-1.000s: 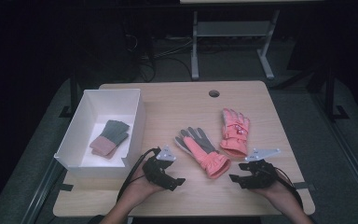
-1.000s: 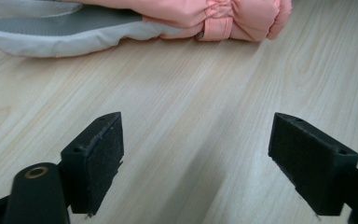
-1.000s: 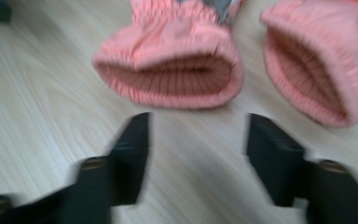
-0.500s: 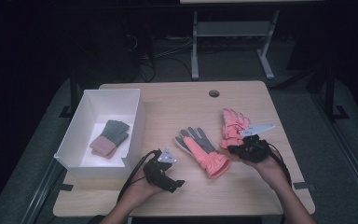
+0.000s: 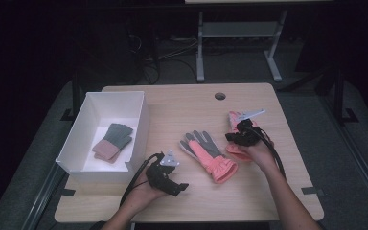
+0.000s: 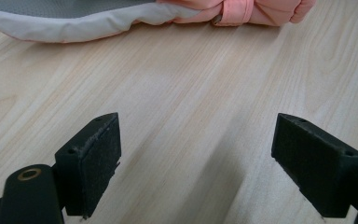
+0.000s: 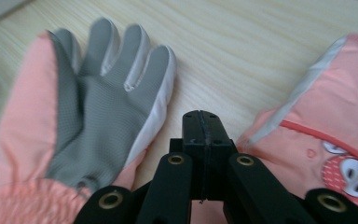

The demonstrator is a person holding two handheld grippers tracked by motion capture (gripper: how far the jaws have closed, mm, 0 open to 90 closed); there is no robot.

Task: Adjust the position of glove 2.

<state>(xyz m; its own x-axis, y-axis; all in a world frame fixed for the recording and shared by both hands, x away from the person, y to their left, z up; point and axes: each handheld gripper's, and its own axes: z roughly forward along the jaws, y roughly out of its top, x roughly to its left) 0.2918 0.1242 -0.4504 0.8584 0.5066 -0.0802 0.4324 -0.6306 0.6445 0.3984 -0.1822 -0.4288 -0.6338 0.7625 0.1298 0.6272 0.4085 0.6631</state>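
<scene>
Two salmon-pink winter gloves lie on the wooden table (image 5: pixel 172 105). One glove (image 5: pixel 206 153) (image 7: pixel 93 102) is palm up, showing a grey palm. The other glove (image 5: pixel 235 119) (image 7: pixel 326 126), with a small owl patch, lies to its right. My right gripper (image 5: pixel 232 136) (image 7: pixel 200 123) hovers low over the gap between them, jaws shut with nothing seen between them. Near the table's front, my left gripper (image 5: pixel 179 186) (image 6: pixel 196 158) rests with jaws wide open over bare wood. The grey-palmed glove's edge (image 6: pixel 121 14) lies just beyond its jaws.
A white open box (image 5: pixel 139 129) stands at the table's left, holding a folded green and pink knitted pair (image 5: pixel 112 141). A cable hole (image 5: pixel 220 96) sits near the far edge. Metal frame legs (image 5: pixel 200 43) stand beyond the table.
My right gripper has moved from the front right edge forward and left, onto the gap beside the right-hand glove. The left gripper has hardly moved.
</scene>
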